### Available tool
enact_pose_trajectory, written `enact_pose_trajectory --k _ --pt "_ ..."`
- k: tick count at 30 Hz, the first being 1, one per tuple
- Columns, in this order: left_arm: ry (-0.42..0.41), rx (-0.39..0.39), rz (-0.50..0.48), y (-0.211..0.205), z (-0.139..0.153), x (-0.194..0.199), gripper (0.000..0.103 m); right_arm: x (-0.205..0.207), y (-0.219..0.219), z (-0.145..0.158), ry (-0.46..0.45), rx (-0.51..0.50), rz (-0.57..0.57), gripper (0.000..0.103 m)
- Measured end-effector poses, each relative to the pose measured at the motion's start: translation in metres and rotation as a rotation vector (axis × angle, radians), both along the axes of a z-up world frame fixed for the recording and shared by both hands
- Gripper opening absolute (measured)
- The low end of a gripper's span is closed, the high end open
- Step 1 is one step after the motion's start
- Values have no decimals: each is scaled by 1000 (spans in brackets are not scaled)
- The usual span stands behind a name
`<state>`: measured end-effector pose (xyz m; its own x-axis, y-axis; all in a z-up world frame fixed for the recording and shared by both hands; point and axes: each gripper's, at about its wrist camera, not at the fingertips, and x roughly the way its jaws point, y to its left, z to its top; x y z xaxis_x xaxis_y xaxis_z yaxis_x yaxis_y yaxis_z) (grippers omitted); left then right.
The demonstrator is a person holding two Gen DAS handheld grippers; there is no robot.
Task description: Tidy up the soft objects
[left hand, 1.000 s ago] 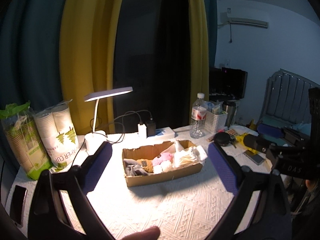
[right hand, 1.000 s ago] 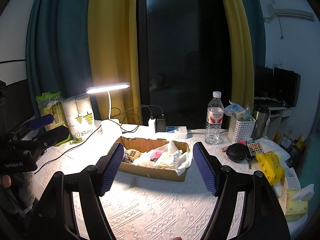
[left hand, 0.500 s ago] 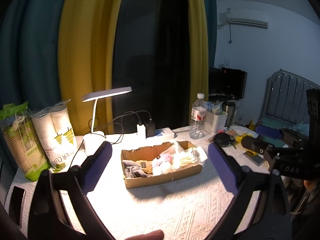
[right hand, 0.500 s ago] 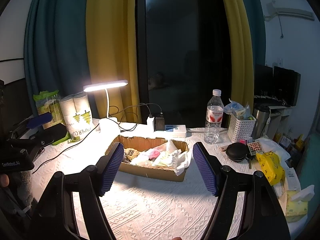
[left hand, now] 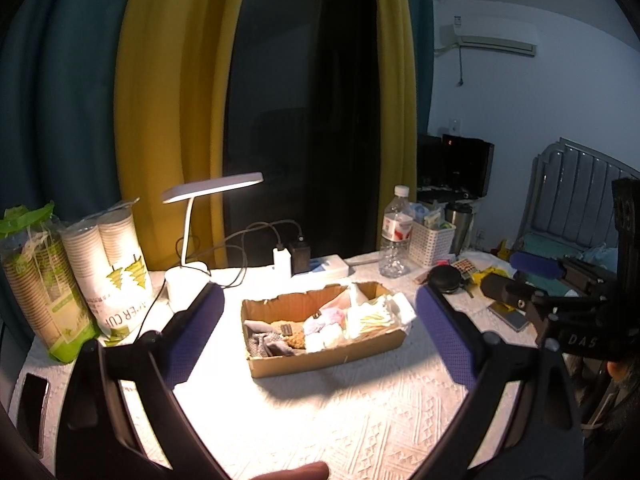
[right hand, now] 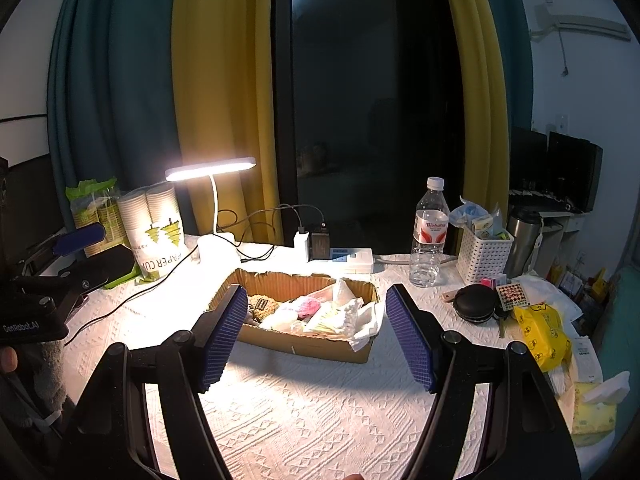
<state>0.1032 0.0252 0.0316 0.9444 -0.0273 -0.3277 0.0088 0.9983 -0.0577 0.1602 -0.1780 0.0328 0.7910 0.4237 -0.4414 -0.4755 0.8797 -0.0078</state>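
Note:
A shallow cardboard box point(left hand: 332, 356) stands on the white tablecloth under the lamp; it also shows in the right wrist view point(right hand: 320, 346). It holds soft items: a grey cloth point(left hand: 262, 342), a brown fuzzy piece point(left hand: 294, 334), pink and white pieces point(left hand: 326, 322) and white tissue-like cloth point(right hand: 352, 312). My left gripper point(left hand: 318, 334) is open and empty, held back from the box. My right gripper point(right hand: 314, 334) is open and empty, also short of the box. Each gripper shows at the edge of the other's view.
A lit desk lamp point(right hand: 210, 168), paper cup sleeves point(left hand: 116, 268), a power strip with chargers point(right hand: 340, 258), a water bottle point(right hand: 429, 232), a white basket point(right hand: 484, 254), a steel mug point(right hand: 524, 240), a black round case point(right hand: 476, 304), yellow packets point(right hand: 540, 332) and a phone point(left hand: 32, 412) surround the box.
Both views have shifted only slightly; the box sits a little differently in frame. Both grippers stay open and empty.

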Motion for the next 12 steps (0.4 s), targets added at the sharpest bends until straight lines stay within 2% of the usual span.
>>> enact_pose_trajectory --k 12 --pt "-1 -4 -4 -4 -3 6 98 2 -1 -1 2 -1 2 75"
